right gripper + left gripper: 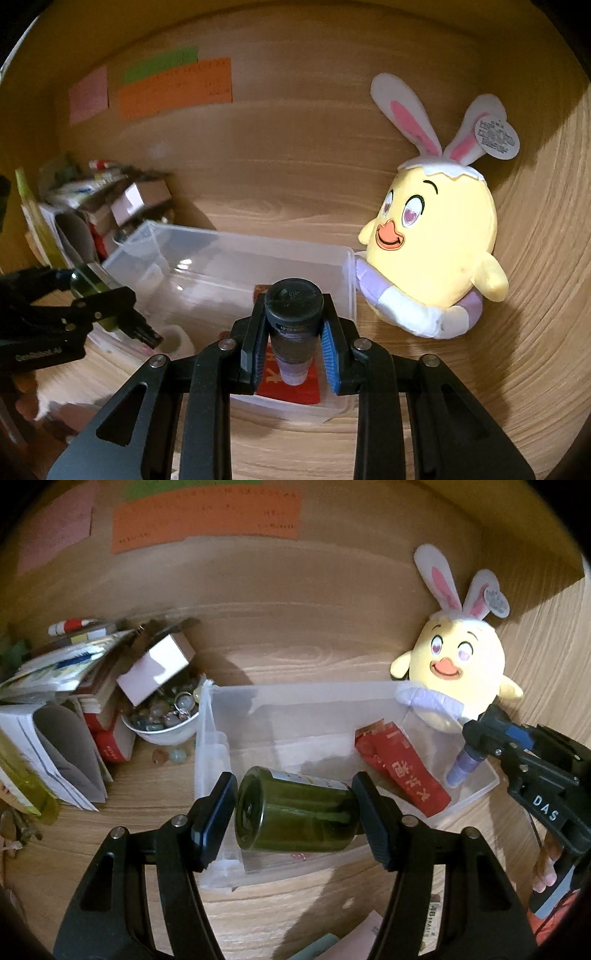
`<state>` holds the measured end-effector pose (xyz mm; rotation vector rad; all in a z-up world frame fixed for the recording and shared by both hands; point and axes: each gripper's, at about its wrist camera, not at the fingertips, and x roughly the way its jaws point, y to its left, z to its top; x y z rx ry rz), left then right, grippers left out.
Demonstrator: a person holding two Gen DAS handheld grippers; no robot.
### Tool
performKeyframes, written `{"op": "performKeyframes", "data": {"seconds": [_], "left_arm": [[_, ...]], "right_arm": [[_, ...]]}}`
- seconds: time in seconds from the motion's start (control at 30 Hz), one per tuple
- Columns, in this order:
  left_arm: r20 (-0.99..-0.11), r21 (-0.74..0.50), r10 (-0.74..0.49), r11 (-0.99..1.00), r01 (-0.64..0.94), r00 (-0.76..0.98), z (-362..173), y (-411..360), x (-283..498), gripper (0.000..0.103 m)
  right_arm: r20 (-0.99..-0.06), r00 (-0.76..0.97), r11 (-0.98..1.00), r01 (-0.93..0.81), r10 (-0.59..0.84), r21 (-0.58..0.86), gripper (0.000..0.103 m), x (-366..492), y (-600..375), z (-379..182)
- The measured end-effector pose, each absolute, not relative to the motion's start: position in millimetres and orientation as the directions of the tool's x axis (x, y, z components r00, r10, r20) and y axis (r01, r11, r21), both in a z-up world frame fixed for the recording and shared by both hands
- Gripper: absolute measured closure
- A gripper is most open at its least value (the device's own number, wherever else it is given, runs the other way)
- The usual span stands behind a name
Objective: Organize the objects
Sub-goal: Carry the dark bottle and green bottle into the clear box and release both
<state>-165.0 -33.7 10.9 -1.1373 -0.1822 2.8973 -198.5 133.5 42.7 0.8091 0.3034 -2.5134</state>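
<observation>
Left gripper (295, 808) clamps a green jar (295, 812), right gripper (293, 343) a tube (293, 325), both above the bin (295, 698).

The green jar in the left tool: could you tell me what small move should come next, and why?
Probably lower the left tool a little further and set the green jar down in the clear bin. The jar hangs sideways over the bin's near-left part, which looks bare, while the red packet and the right tool with its purple tube occupy the right side.
</observation>
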Motion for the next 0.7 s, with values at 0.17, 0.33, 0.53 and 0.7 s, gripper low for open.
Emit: {"op": "performKeyframes", "data": {"seconds": [0.17, 0.33, 0.53, 0.7], "left_arm": [[-0.696, -0.126, 0.084, -0.992, 0.006, -0.713, 2, -34, -171, 0.039], [-0.703, -0.124, 0.091, -0.992, -0.005, -0.705, -3, -33, -175, 0.039], [-0.712, -0.107, 0.092, -0.994, -0.022, -0.696, -4, -30, -177, 0.039], [-0.701, -0.125, 0.102, -0.992, -0.02, -0.705, 0, -34, -173, 0.031]], "right_arm": [[-0.618, -0.698, -0.852, 0.517, -0.36, -0.088, 0.08, -203, 124, 33], [-0.635, -0.686, -0.843, 0.529, -0.355, -0.1, 0.08, -204, 116, 26], [-0.648, -0.654, -0.833, 0.55, -0.391, -0.052, 0.078, -207, 113, 23], [-0.677, -0.58, -0.807, 0.589, -0.453, 0.036, 0.066, -211, 113, 19]]}}
